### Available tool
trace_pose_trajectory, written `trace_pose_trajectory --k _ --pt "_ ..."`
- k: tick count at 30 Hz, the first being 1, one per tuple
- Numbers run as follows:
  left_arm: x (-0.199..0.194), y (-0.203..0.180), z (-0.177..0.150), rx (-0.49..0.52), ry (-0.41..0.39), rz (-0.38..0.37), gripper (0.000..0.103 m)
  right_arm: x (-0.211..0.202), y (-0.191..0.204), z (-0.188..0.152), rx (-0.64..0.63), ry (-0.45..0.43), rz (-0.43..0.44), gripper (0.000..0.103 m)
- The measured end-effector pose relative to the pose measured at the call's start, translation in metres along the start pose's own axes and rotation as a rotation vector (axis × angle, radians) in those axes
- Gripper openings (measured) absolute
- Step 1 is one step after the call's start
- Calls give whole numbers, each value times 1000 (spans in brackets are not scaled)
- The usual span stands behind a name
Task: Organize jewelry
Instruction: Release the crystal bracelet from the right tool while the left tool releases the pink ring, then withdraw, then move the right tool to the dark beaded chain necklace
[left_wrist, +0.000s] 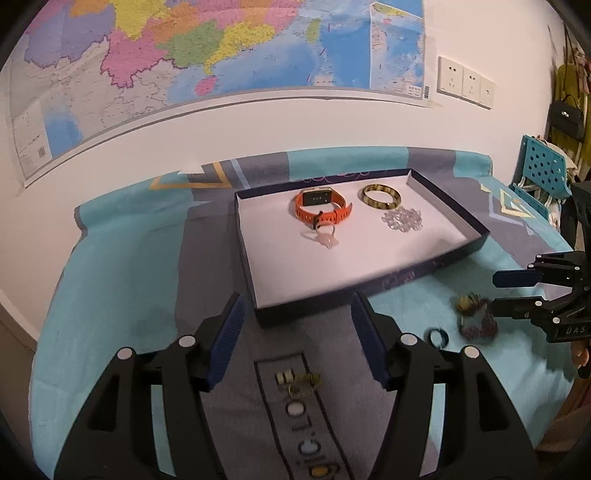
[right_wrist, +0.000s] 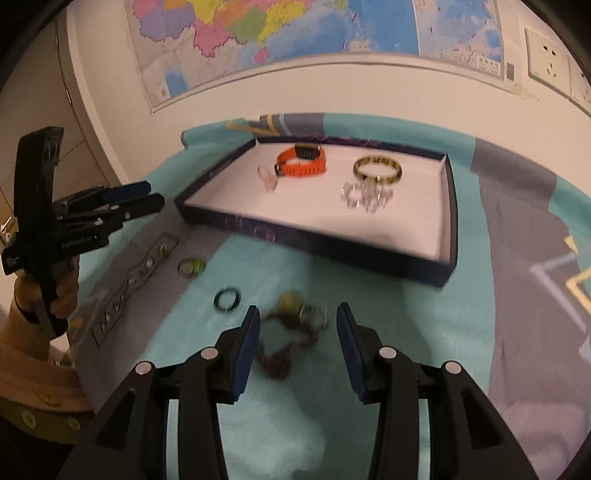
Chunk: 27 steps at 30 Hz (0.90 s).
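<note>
1. Writing: the side of the right hand-held gripper (left_wrist: 517, 291), as the left wrist view catches it, bears white letters "DAS" before the frame edge cuts them; the label on the left hand-held gripper (left_wrist: 295, 321), seen in the right wrist view, is too blurred to read. The grey strip printed on the cloth (left_wrist: 122, 280) carries letters that I cannot make out, and the print on the wall map (left_wrist: 221, 48) is too small.
2. Tray (left_wrist: 448, 199) – dark blue walls, white floor, lying on the cloth-covered counter. In it: an orange watch (left_wrist: 325, 205), a pale pink ring (left_wrist: 327, 238) just in front of the watch, a yellow-and-black bangle (left_wrist: 382, 195) to the right, and a clear bead bracelet (left_wrist: 402, 219) touching the bangle's near side.
3. Still outside the tray, on the cloth: a dark beaded necklace (right_wrist: 291, 343) with a yellow-green bead, a dark teal ring (right_wrist: 227, 299) beside it, and a small yellow-green trinket (left_wrist: 295, 380).
4. Left hand-held gripper: jaws wide apart, nothing between them; the trinket lies below on the cloth.
5. Right hand-held gripper: jaws moderately apart, on either side of the necklace, pads not pressing it.
6. Only the right wrist view shows the person's hand (right_wrist: 62, 291) and beige sleeve (right_wrist: 33, 373) behind the left hand-held gripper – only the left wrist view shows a blue perforated chair back (left_wrist: 543, 166)
</note>
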<state>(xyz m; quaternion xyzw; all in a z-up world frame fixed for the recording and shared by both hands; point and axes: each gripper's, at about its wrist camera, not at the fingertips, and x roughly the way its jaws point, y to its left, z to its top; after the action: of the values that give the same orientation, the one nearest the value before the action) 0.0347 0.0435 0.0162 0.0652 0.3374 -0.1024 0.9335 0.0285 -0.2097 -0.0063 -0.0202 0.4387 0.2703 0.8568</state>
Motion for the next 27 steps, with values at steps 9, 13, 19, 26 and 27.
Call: trace_pose_trajectory --k 9,13,19,26,27 --pt "-19 -6 -35 67 48 -15 60 -2 4 -22 36 5 11 44" --pt "-18 -5 -44 51 61 -20 60 0 11 -21 30 2 11 44" --pt "-15 -1 -45 19 65 -32 60 5 18 -21 18 9 -20 44" --pt "-11 0 -43 -7 66 -40 60 13 22 -19 16 12 -39 42" --pt "-11 0 -44 -8 66 -41 60 14 22 -18 14 12 -45 39"
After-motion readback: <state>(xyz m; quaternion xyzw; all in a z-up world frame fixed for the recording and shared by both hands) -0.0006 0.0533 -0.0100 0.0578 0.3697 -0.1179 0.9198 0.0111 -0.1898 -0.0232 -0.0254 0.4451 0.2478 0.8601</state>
